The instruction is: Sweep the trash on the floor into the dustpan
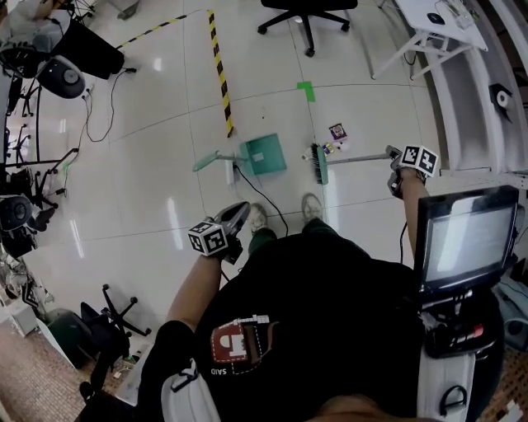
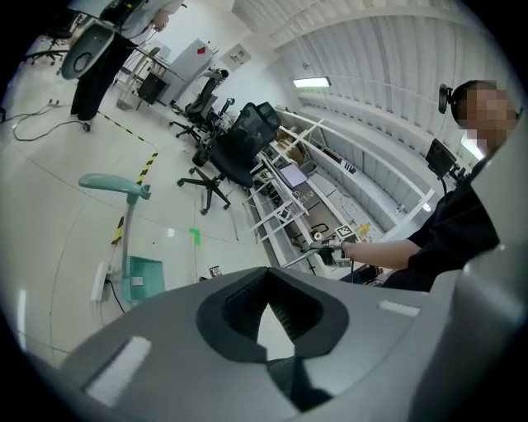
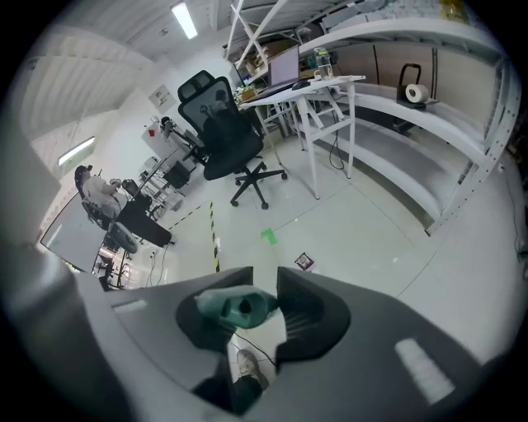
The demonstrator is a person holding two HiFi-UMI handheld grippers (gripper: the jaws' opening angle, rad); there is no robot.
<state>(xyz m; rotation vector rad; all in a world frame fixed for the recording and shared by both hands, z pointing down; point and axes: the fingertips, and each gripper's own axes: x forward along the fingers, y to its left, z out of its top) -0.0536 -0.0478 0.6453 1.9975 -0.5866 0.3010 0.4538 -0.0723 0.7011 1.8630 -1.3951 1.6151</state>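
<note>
In the head view the green dustpan (image 1: 264, 154) rests on the floor with its long handle (image 1: 206, 161) pointing left. The broom head (image 1: 320, 163) lies just right of it, and its pale handle (image 1: 359, 157) runs right into my right gripper (image 1: 396, 162), which is shut on the handle's green end (image 3: 235, 307). A small printed packet (image 1: 337, 132) lies on the floor beyond the broom head, with another bit of trash (image 1: 330, 148) beside the bristles. My left gripper (image 1: 238, 213) hangs near the person's shoes, short of the dustpan (image 2: 142, 276); its tips meet with nothing between them.
A white power strip (image 1: 231, 171) and black cable (image 1: 272, 206) lie by the dustpan. Yellow-black tape (image 1: 221, 78) and a green tape patch (image 1: 306, 91) mark the floor. An office chair (image 1: 305, 12), a white desk (image 1: 429, 37), shelving (image 1: 487, 91) and a monitor cart (image 1: 466, 243) ring the area.
</note>
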